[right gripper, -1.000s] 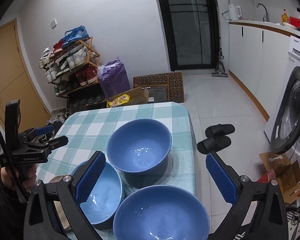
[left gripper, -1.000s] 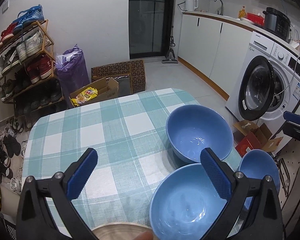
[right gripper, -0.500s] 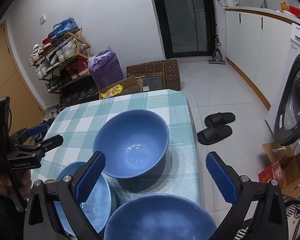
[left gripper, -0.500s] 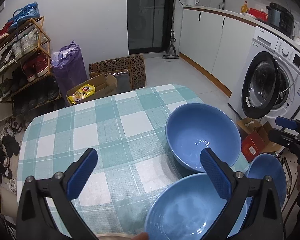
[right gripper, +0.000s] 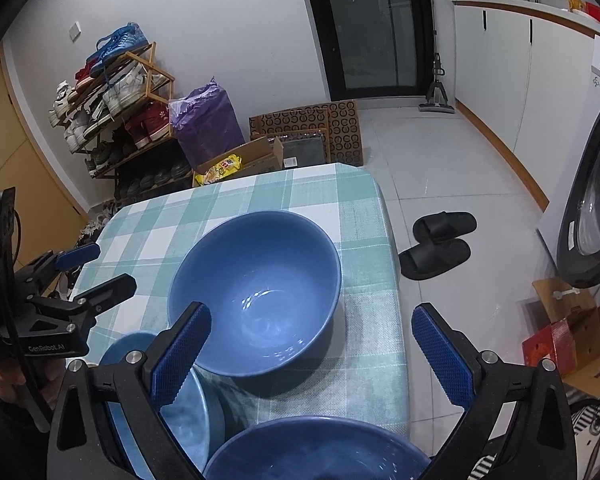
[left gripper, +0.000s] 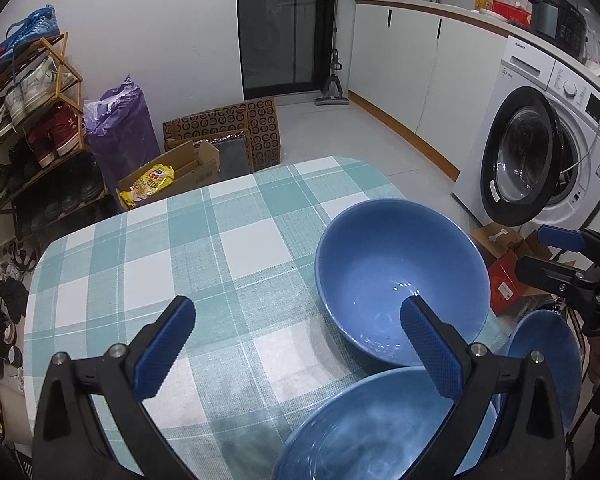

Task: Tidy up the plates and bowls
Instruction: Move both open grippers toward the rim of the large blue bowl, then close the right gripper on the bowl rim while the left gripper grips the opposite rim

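Note:
Three blue bowls stand on a teal checked table. The big bowl sits near the right edge; it also shows in the right wrist view. A second bowl lies under my left gripper, which is open and empty above the table. A third bowl is at the right. In the right wrist view my right gripper is open and empty, above the near bowl and the left bowl. The left gripper shows there too.
A shoe rack, purple bag and cardboard boxes stand beyond the table's far edge. A washing machine with open door and boxes are to the right. Black slippers lie on the floor.
Both grippers have moved forward over the table toward the big bowl; the near bowls have slid lower in both views. A beige dish at the bottom has left the left view. Both stay open.

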A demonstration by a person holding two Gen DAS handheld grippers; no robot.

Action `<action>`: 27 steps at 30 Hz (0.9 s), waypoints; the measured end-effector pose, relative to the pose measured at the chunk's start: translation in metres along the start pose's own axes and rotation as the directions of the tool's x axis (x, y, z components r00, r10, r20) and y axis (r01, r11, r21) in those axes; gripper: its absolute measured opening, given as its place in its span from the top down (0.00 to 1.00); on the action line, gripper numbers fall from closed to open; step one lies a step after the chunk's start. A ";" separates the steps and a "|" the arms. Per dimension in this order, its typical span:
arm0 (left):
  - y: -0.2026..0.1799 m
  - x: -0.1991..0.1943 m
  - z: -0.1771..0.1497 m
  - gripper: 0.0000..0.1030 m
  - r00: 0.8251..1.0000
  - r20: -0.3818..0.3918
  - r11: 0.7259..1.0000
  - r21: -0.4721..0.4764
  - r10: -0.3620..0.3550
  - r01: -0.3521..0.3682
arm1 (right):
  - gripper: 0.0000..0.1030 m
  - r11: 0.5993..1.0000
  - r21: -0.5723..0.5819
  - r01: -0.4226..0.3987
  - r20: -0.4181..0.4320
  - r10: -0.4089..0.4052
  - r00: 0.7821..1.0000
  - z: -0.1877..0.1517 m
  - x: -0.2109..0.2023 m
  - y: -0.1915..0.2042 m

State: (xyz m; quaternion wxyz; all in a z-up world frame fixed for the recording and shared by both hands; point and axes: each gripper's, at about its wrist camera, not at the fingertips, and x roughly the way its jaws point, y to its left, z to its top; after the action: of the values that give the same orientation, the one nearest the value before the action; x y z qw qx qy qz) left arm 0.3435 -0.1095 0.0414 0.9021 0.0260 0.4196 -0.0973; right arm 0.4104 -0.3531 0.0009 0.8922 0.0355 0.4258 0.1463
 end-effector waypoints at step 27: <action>-0.012 0.054 0.000 0.03 0.994 -0.113 1.000 0.025 -0.007 0.010 | 0.01 1.000 -0.002 0.014 -0.110 -0.014 0.994 0.000 0.059 -0.009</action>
State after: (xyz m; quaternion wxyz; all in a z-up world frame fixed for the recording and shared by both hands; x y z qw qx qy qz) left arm 0.3752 -0.1293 0.0012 0.8760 0.0412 0.4689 -0.1049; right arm 0.4479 -0.3442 -0.0450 0.8683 0.0239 0.4746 0.1421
